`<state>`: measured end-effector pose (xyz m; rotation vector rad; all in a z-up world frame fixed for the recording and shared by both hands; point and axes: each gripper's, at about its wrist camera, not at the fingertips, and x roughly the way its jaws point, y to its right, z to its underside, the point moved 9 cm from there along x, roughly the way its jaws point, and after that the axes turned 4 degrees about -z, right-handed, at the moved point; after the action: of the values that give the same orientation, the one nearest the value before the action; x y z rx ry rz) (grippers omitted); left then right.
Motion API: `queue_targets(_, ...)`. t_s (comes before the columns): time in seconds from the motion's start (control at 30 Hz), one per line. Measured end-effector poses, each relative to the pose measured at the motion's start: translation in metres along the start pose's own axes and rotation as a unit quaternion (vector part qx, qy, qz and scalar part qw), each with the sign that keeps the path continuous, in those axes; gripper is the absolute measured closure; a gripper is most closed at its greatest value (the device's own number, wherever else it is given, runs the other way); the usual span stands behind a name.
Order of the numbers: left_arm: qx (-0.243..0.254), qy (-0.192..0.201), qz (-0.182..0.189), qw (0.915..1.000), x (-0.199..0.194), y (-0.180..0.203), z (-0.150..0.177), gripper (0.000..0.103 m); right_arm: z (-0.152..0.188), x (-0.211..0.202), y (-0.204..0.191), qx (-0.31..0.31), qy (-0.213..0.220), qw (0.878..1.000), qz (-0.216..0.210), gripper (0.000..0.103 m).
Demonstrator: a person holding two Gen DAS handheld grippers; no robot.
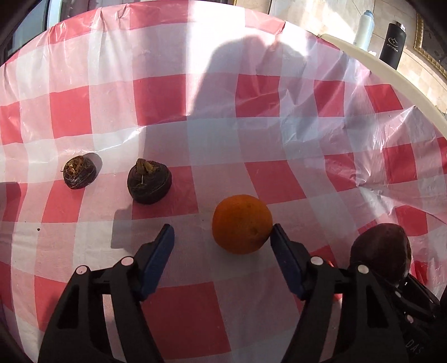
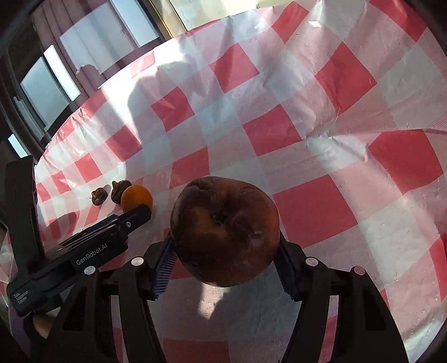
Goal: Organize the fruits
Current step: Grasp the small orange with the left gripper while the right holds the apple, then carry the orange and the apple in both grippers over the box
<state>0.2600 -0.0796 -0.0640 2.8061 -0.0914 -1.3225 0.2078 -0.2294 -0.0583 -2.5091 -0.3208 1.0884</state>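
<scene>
An orange [image 1: 242, 224] lies on the red-and-white checked tablecloth [image 1: 178, 312], just ahead of my open left gripper [image 1: 222, 231] and close by its right fingertip [image 1: 276, 230]. Two small dark shrivelled fruits [image 1: 79, 172] [image 1: 149, 181] lie in a row to its left. My right gripper [image 2: 225, 243] is shut on a large dark brown wrinkled fruit [image 2: 225, 234], held above the cloth. That fruit shows at the right edge of the left wrist view [image 1: 380, 251]. In the right wrist view the orange [image 2: 137, 197] and the two small fruits [image 2: 99, 196] [image 2: 118, 190] lie far left.
A white bottle [image 1: 364, 26] and a black bottle [image 1: 392, 46] stand beyond the table's far right edge. The left gripper's body [image 2: 83, 251] fills the lower left of the right wrist view. Windows lie past the table's left edge [image 2: 50, 92].
</scene>
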Motion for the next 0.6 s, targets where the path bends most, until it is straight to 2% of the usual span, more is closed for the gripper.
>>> queue_targets(0.03,0.015,0.0,-0.002,0.9999,0.002,0.004,-0.002,0.057,0.0,-0.002,0.002,0.002,0.0,1.0,-0.002,0.041)
queue_targets(0.07,0.034,0.0,-0.008,0.9994,0.003,0.007,-0.002,0.062,0.0,0.0,0.001,0.002,0.0,1.0,-0.003,0.041)
queue_targets(0.13,0.058,0.001,0.001,0.9983,-0.003,0.013,0.005,0.062,0.0,0.0,0.001,0.001,0.0,1.0,-0.003,0.041)
queue_targets(0.2,0.058,0.014,0.009,0.9982,-0.016,0.01,0.013,0.063,0.001,0.0,0.001,0.001,0.001,1.0,-0.003,0.041)
queue_targets(0.33,0.004,0.064,0.035,0.9973,-0.068,-0.014,0.035,0.063,0.001,0.001,0.001,0.003,0.001,1.0,-0.005,0.041)
queue_targets(0.4,-0.021,0.081,0.036,0.9958,-0.093,-0.026,0.054,0.063,0.001,0.001,0.0,0.003,0.001,1.0,-0.006,0.041)
queue_targets(0.6,-0.11,0.086,0.054,0.9887,-0.141,-0.079,0.113,0.063,0.0,0.001,-0.001,0.004,0.001,1.0,-0.011,0.041)
